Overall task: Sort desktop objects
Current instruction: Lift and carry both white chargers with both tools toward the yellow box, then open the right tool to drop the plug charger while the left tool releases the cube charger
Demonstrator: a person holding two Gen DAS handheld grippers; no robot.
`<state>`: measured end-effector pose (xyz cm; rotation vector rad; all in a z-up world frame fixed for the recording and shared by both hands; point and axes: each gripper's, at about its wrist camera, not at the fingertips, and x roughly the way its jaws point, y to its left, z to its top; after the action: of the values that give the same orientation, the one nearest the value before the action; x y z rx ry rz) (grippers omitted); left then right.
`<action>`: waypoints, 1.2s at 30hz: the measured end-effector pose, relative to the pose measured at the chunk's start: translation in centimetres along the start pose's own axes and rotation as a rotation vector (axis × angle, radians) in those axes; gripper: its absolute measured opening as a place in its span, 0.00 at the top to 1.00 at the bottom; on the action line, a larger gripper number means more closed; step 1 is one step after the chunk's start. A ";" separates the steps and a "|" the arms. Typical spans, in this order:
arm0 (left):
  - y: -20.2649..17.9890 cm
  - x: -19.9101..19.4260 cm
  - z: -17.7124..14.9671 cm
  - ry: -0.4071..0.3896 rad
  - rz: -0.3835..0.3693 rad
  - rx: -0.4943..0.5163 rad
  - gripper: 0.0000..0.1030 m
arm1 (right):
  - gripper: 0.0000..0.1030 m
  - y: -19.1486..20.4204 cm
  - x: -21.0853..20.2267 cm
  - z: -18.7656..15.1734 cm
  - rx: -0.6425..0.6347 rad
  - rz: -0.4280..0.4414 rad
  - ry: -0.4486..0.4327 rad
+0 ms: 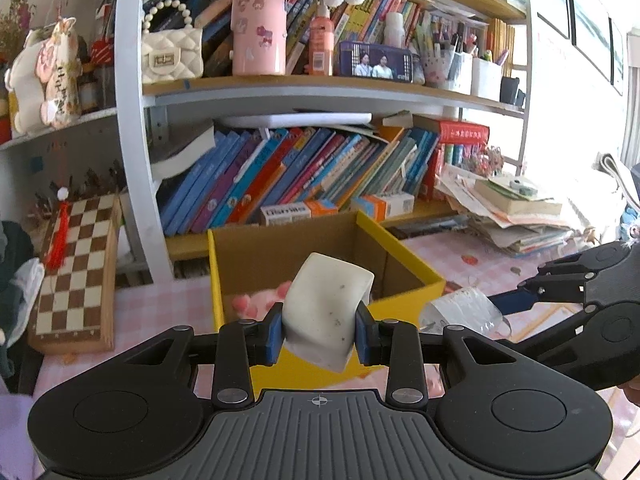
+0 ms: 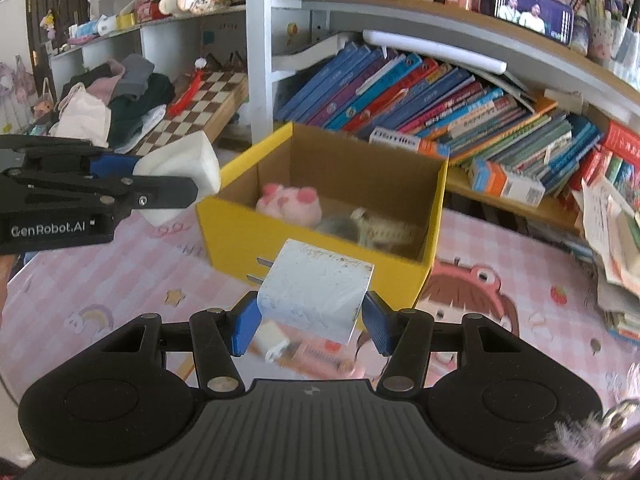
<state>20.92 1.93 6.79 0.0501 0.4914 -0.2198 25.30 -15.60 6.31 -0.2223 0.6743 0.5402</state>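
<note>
My left gripper (image 1: 319,334) is shut on a white squashy block (image 1: 326,308), held just in front of the open yellow cardboard box (image 1: 404,252). From the right wrist view the same block (image 2: 180,168) hangs left of the box (image 2: 232,224), above the table. My right gripper (image 2: 310,320) is shut on a white plug adapter (image 2: 316,292) wrapped in clear film, its two prongs pointing left, close to the box's near wall. Inside the box lie a pink plush toy (image 2: 288,202) and a pale tangled item (image 2: 380,232). The right gripper (image 1: 520,300) shows at the right of the left wrist view.
The box stands on a pink checked tablecloth (image 2: 120,280). Behind it run shelves of books (image 1: 304,176). A chessboard (image 1: 76,272) leans at the left, a paper stack (image 1: 512,208) sits at the right, clothes (image 2: 120,100) pile far left. A small white item (image 2: 272,344) lies under my right gripper.
</note>
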 end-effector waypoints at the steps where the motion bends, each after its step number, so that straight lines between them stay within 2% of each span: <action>1: 0.0 0.2 0.3 -0.005 0.001 0.002 0.68 | 0.49 -0.3 0.2 0.4 -0.003 0.001 -0.007; 9: 0.4 2.8 2.3 -0.021 0.031 0.017 0.68 | 0.49 -2.3 2.3 3.6 -0.030 0.007 -0.048; 19: 1.2 7.2 3.5 0.020 0.068 0.029 0.68 | 0.49 -4.5 6.7 6.3 -0.058 0.029 -0.035; 28: 2.0 12.8 3.9 0.103 0.089 0.055 0.68 | 0.49 -5.2 11.8 8.5 -0.147 0.024 -0.001; 36: 4.2 18.2 4.5 0.218 0.104 0.053 0.68 | 0.48 -5.2 17.2 10.0 -0.261 0.038 0.076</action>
<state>39.55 1.97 2.12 0.1517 0.6981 -0.1259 44.66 -9.45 3.02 -0.4770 0.6827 0.6592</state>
